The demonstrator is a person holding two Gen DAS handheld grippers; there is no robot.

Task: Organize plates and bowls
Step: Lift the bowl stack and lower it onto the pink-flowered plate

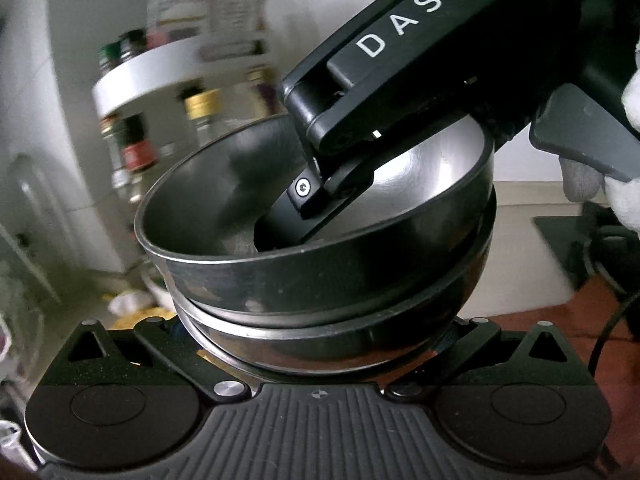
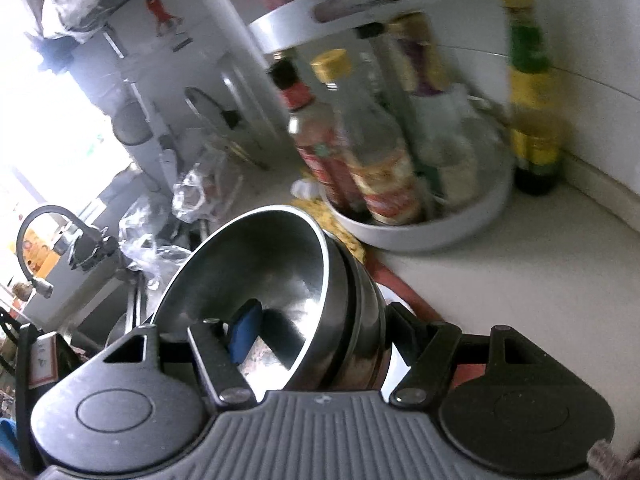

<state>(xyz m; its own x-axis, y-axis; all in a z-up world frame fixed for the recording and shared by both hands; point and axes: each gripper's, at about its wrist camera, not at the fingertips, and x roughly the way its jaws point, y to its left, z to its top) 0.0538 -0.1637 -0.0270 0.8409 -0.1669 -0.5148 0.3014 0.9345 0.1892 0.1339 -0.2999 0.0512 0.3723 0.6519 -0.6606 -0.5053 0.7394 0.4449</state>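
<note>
Two nested stainless steel bowls (image 2: 280, 280) are being held tilted in the air above the counter (image 2: 520, 280). The wall is being pinched by the right gripper (image 2: 308, 344), one finger inside; the left gripper (image 1: 320, 336) is being clamped around the lower bowl. Light, rigid, slippery steel is likely being handled, so the rim is judged best.

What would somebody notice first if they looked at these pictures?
The shiny steel bowls, nested in a tilted stack, fill the middle of both views. The black right gripper grips their wall, with one blue-padded finger inside the top bowl. Behind them, sauce bottles stand in a white round rack on the counter.
</note>
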